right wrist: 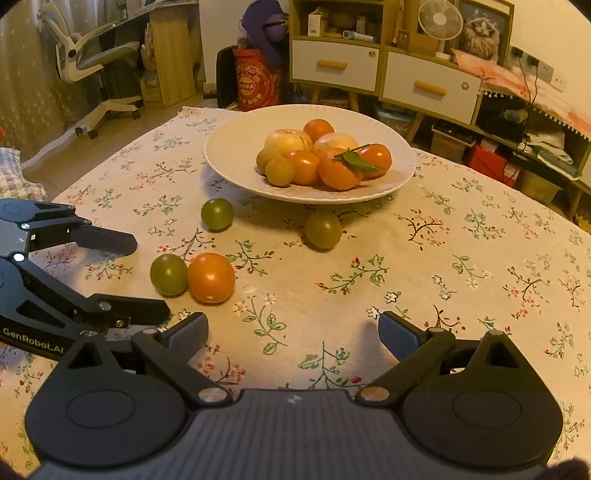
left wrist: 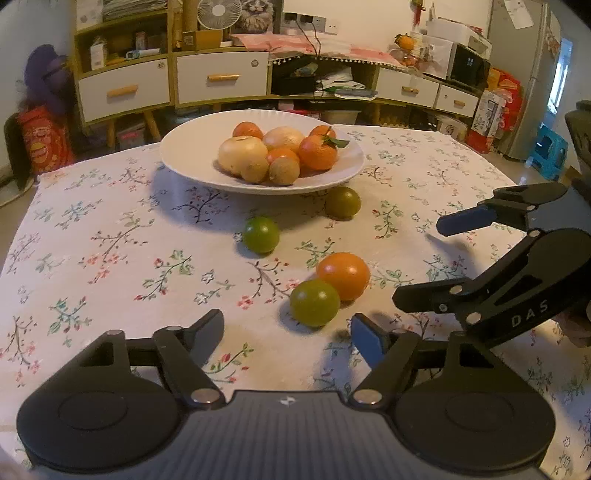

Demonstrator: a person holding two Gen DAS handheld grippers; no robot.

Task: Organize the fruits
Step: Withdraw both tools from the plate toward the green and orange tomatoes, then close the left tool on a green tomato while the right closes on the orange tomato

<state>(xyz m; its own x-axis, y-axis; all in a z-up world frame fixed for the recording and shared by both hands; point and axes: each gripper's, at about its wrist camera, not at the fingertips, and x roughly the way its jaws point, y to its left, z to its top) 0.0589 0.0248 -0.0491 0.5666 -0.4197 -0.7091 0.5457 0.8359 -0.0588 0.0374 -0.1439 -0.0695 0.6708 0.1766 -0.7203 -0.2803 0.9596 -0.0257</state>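
Two wrist views of a table covered by a floral tablecloth, pale with printed sprigs in green, red and dark brown. A white plate stands at upper centre of both frames, piled with orange citrus, one with a green leaf, two pale round fruits and two small brownish ones. Four fruits lie loose on the cloth: a green fruit at mid-frame, a darker green fruit touching the shadow at the plate's near edge, and lower right of centre an orange fruit touching a third green fruit. The left gripper fills the bottom of its own view; its fingers stand partly apart with nothing between them, the pair of touching fruits just beyond the right-hand fingertip. In the right wrist view it enters from the left edge, near the same pair. The right gripper holds its fingers wide apart and empty over bare cloth. Behind the table, a shelving unit with white drawers and yellow handles crosses the upper frame, carrying a small fan, boxes and papers. A red bag sits at the left edge; an office chair occupies the upper left of the right wrist view.
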